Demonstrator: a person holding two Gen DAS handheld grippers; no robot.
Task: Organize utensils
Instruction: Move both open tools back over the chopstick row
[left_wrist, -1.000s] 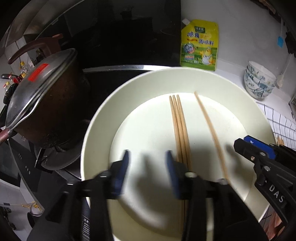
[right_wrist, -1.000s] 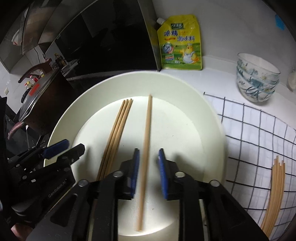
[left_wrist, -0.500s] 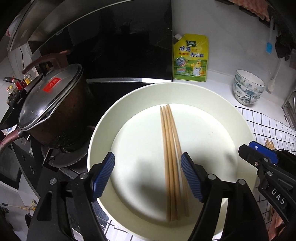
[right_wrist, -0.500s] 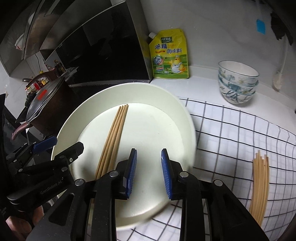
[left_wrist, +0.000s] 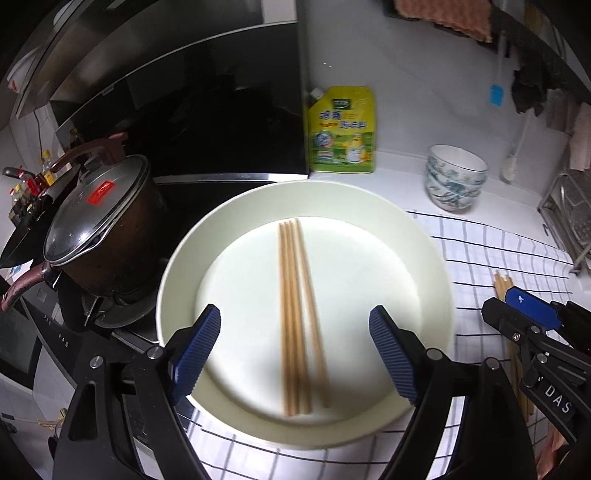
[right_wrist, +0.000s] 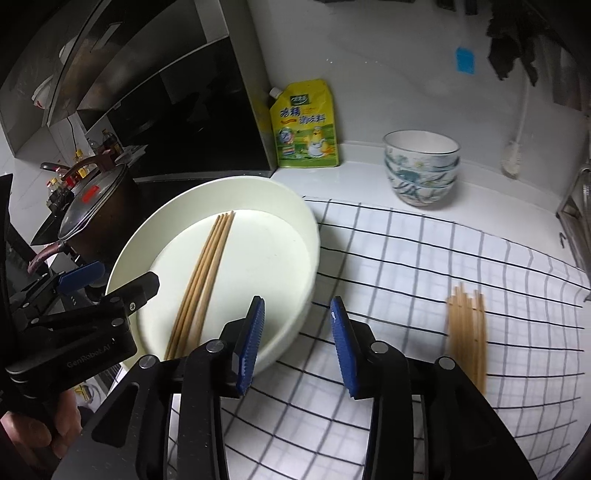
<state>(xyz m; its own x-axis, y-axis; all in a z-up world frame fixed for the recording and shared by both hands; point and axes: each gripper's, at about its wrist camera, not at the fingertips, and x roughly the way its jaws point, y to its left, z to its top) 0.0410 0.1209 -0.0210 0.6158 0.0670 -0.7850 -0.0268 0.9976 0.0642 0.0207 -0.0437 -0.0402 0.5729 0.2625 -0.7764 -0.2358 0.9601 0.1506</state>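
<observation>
Far left, a dark pot (left_wrist: 107, 236) with a glass lid sits on the stove, its reddish handle poking toward the edge of the view. Next along comes the white plate (left_wrist: 177, 295), resting partly on the checked cloth (right_wrist: 424, 266) that covers the tabletop. Four wooden chopsticks (left_wrist: 293, 314) lie side by side on the plate, running lengthwise down its middle — three tight together, the fourth angling slightly away at the near end.

The left tongs (left_wrist: 293, 352) hang above the near part of the plate, jaws wide and opening further. The chopsticks lie below the gap, but the blue pads do not touch them; nothing is held.

Behind the plate, a yellow seasoning pouch (right_wrist: 304, 127) leans against the white wall, just beside the black stove panel.

Moving right, the right tongs (right_wrist: 297, 343) hover over the plate's right rim and the cloth — jaws partly apart and opening, nothing between the pads.

Further right, a stack of patterned bowls (right_wrist: 421, 171) stands on the bare tabletop near the wall. Nearer the camera, a loose bundle of chopsticks (right_wrist: 467, 332) lies on the cloth, well apart from the plate.
</observation>
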